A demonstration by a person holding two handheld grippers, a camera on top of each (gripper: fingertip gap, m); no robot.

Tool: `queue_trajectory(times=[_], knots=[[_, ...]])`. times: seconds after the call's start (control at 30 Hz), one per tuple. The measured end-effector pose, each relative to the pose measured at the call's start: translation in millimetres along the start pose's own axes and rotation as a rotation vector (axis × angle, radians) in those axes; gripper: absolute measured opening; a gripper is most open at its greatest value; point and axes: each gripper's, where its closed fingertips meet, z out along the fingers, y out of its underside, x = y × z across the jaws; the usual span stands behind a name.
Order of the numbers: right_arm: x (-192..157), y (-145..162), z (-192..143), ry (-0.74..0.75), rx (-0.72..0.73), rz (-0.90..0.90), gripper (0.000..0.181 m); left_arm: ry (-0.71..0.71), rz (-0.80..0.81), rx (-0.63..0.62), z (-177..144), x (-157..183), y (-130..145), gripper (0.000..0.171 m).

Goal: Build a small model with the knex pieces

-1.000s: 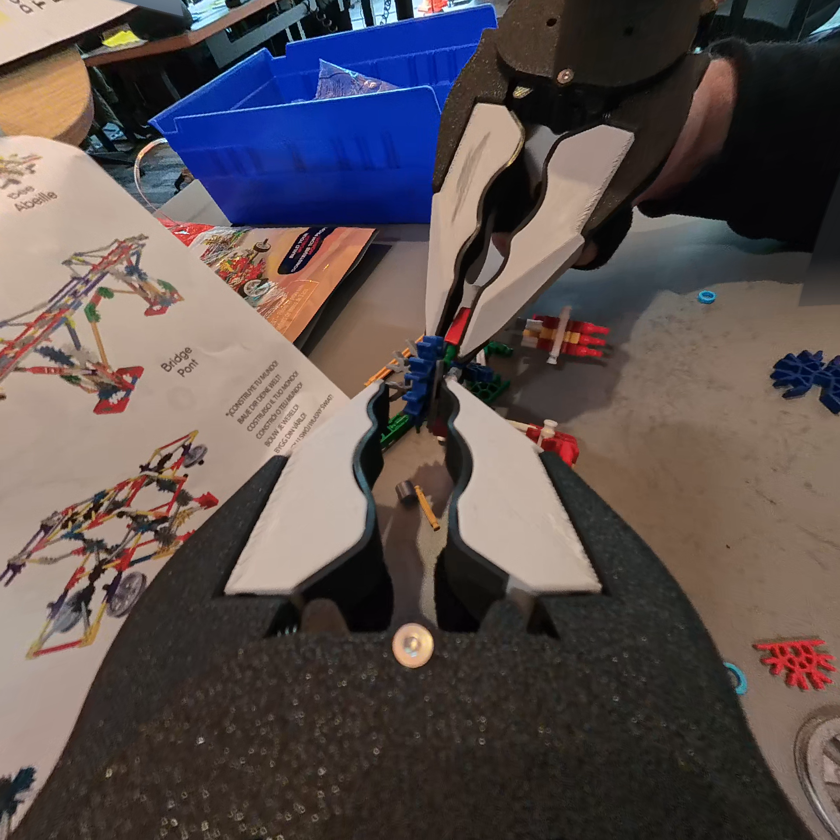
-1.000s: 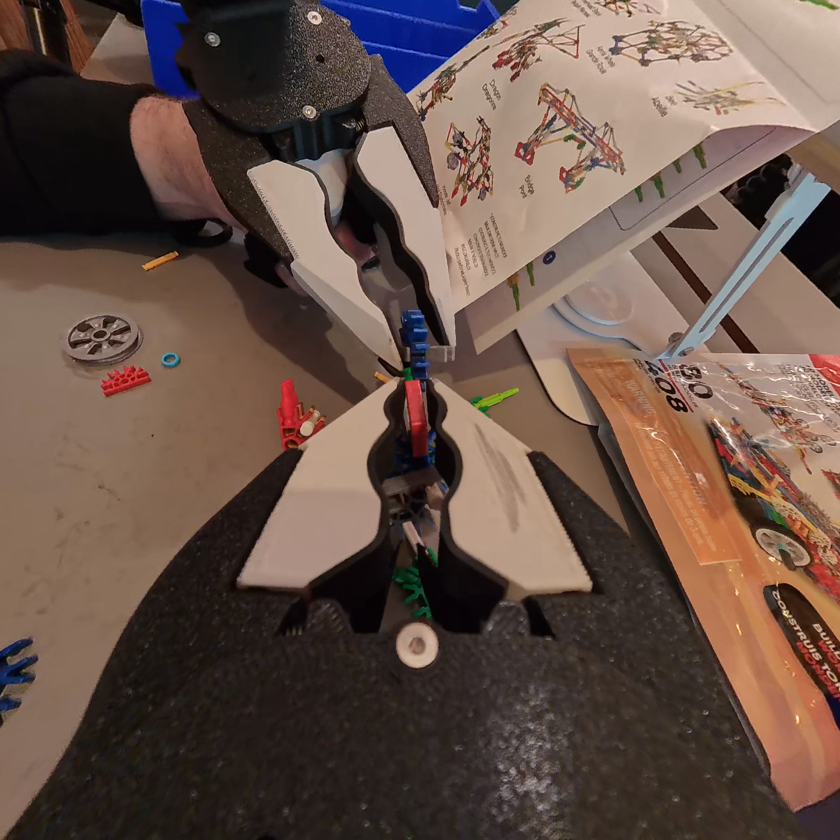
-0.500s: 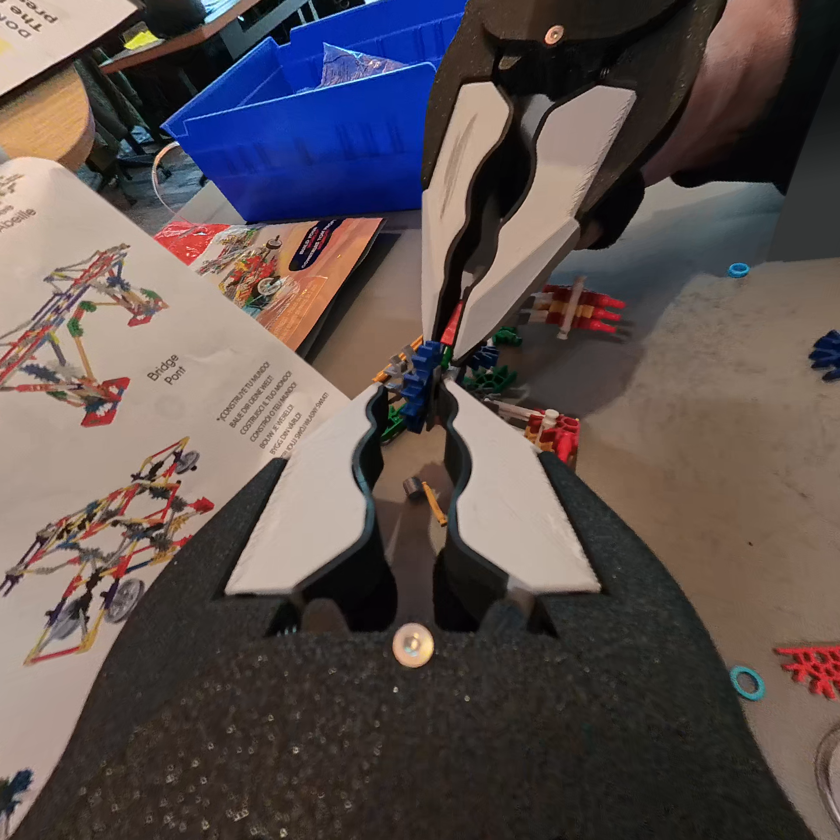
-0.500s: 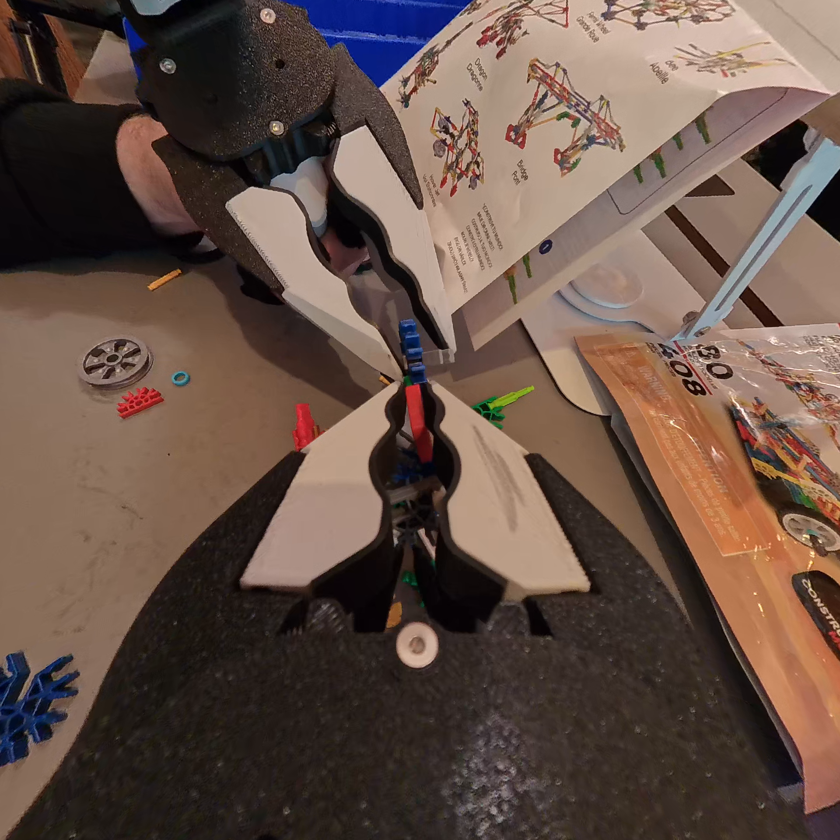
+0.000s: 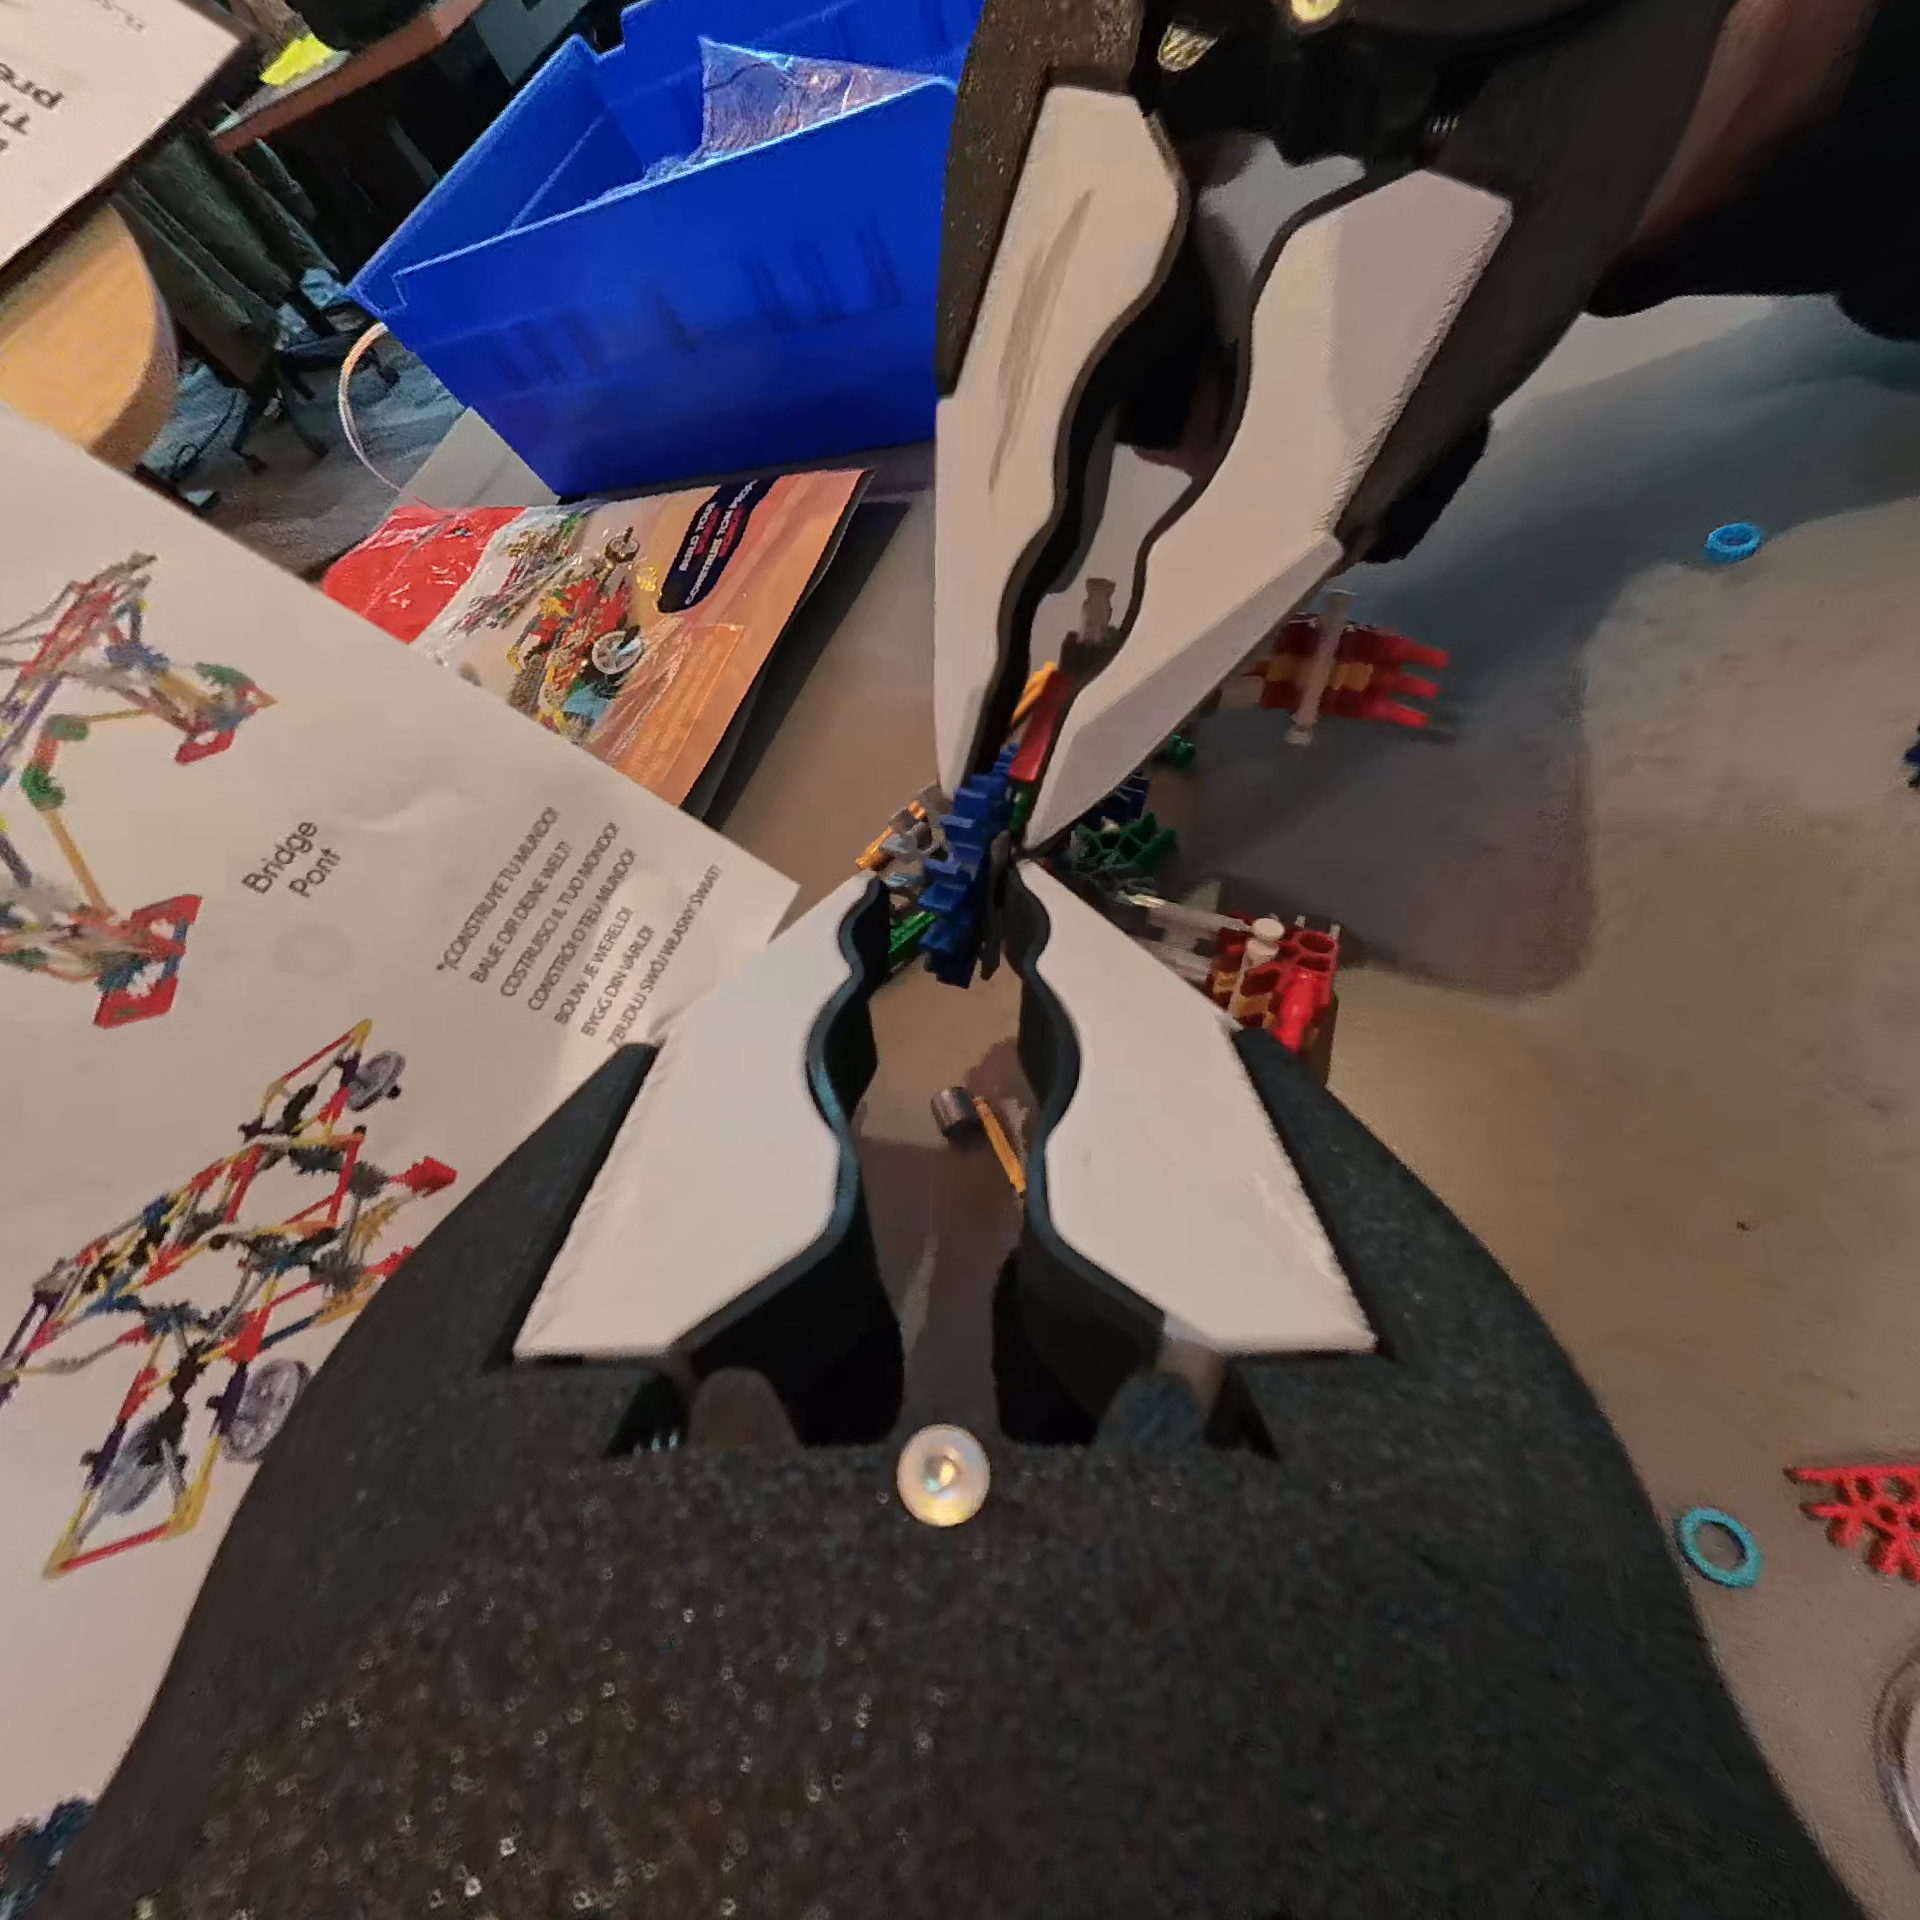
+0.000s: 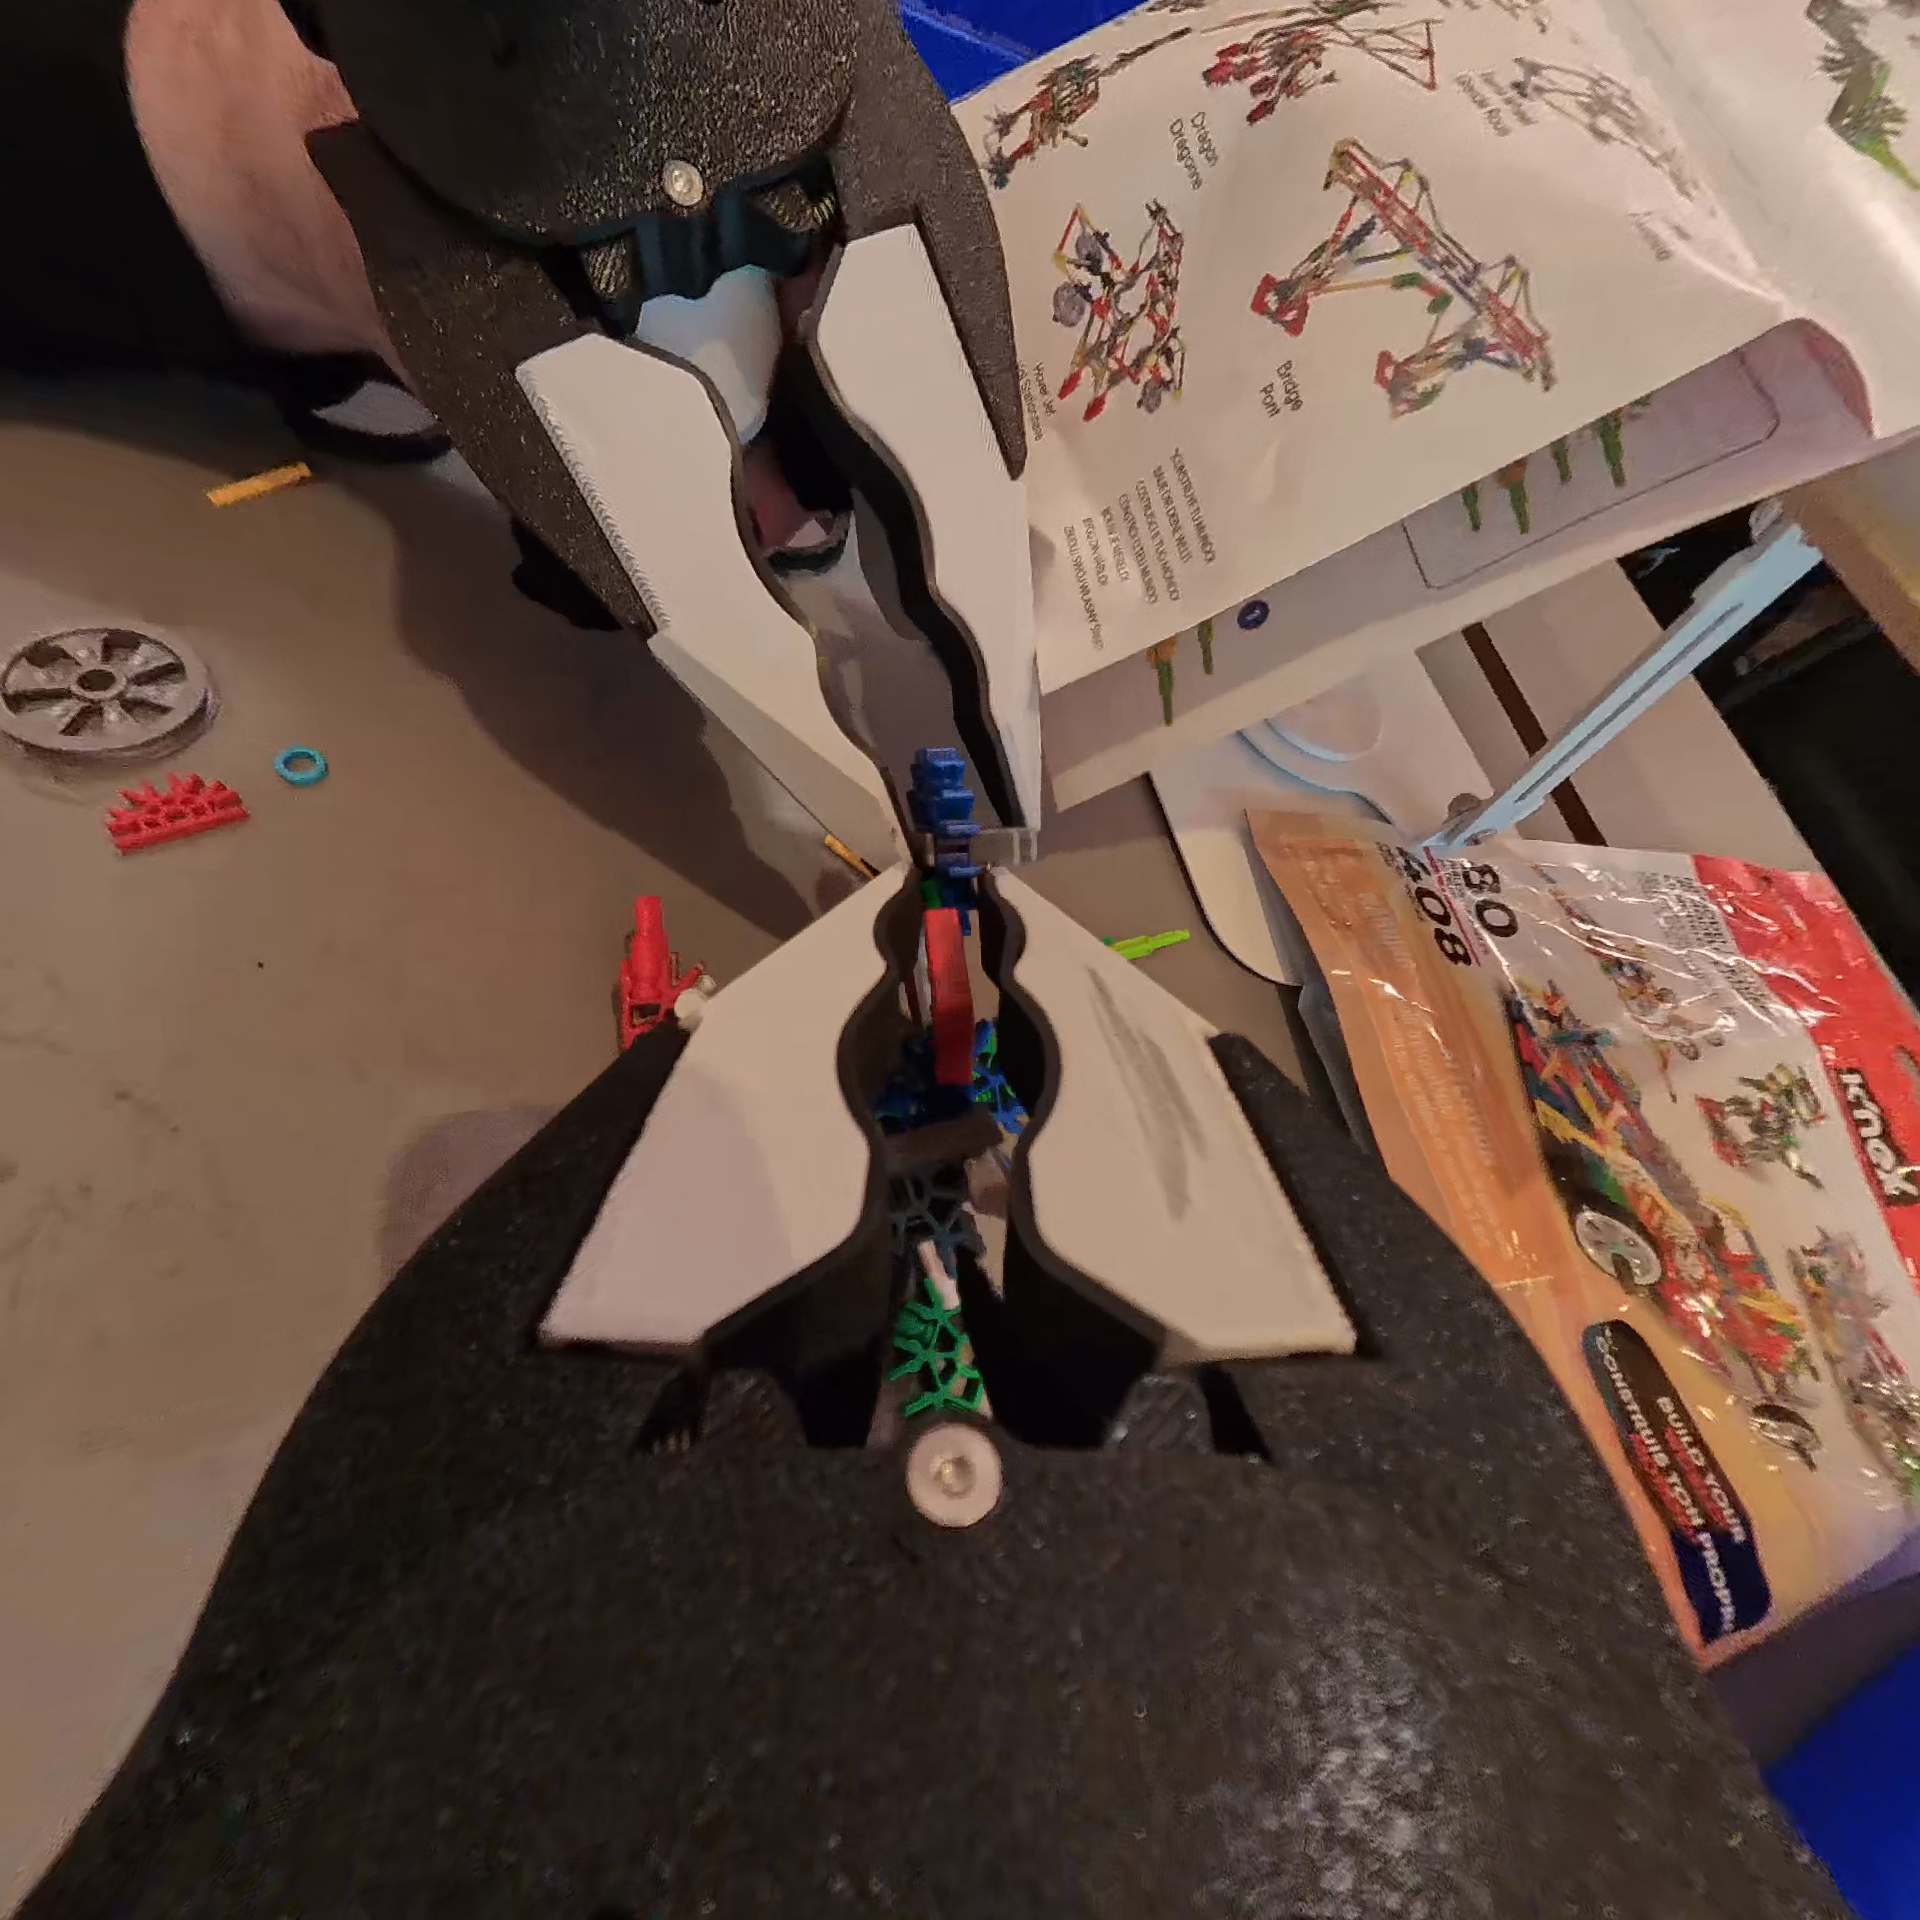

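My left gripper (image 5: 951, 894) is shut on a blue toothed gear (image 5: 961, 883) at its fingertips. My right gripper (image 6: 951, 883) is shut on a small construction-toy assembly with a flat red piece (image 6: 948, 997); blue and green connectors (image 6: 935, 1340) sit deeper between its fingers. The two grippers meet tip to tip just above the grey table (image 5: 1558, 1091). The right gripper (image 5: 997, 821) comes down from the top of the left wrist view, and the red piece (image 5: 1039, 727) touches the gear. In the right wrist view the left gripper (image 6: 961, 831) holds the gear (image 6: 940, 800) right in front of my tips.
A white instruction sheet (image 5: 312, 935), a printed toy bag (image 5: 623, 623) and a blue bin (image 5: 675, 291) lie to the left. Red connectors with white rods (image 5: 1268, 956) and loose green pieces (image 5: 1122, 847) lie under the tips. A grey wheel (image 6: 99, 686), teal ring (image 6: 301, 767) and red connector (image 6: 177, 821) lie apart. Both grippers' tips are close together, under 4 cm apart. Both grippers' tips are roughly 20 cm from the grey wheel (image 6: 99, 686).
The two grippers have drawn closer together, and the right gripper now looms larger and steeper over the left. Both holds are unchanged.
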Motion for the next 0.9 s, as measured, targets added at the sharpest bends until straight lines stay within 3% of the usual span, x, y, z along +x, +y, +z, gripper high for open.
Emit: queue_trajectory(times=[0.5,0.53,0.7,0.9], knots=[[3.3,0.0,1.3,0.030,-0.021,0.026,0.004,-0.057,0.006,-0.024,4.3,-1.6,-0.2,0.019],[5.2,0.6,1.7,0.040,-0.027,0.031,0.003,-0.069,0.021,-0.013,4.2,-1.2,-4.2,0.010],[6.7,0.2,3.2,0.054,-0.028,0.021,0.004,-0.061,0.022,-0.046,3.2,-4.4,0.5,0.014],[6.9,1.5,-8.9,-0.031,0.026,0.111,0.011,-0.024,-0.013,-0.014,4.3,-0.8,-7.4,0.016]])
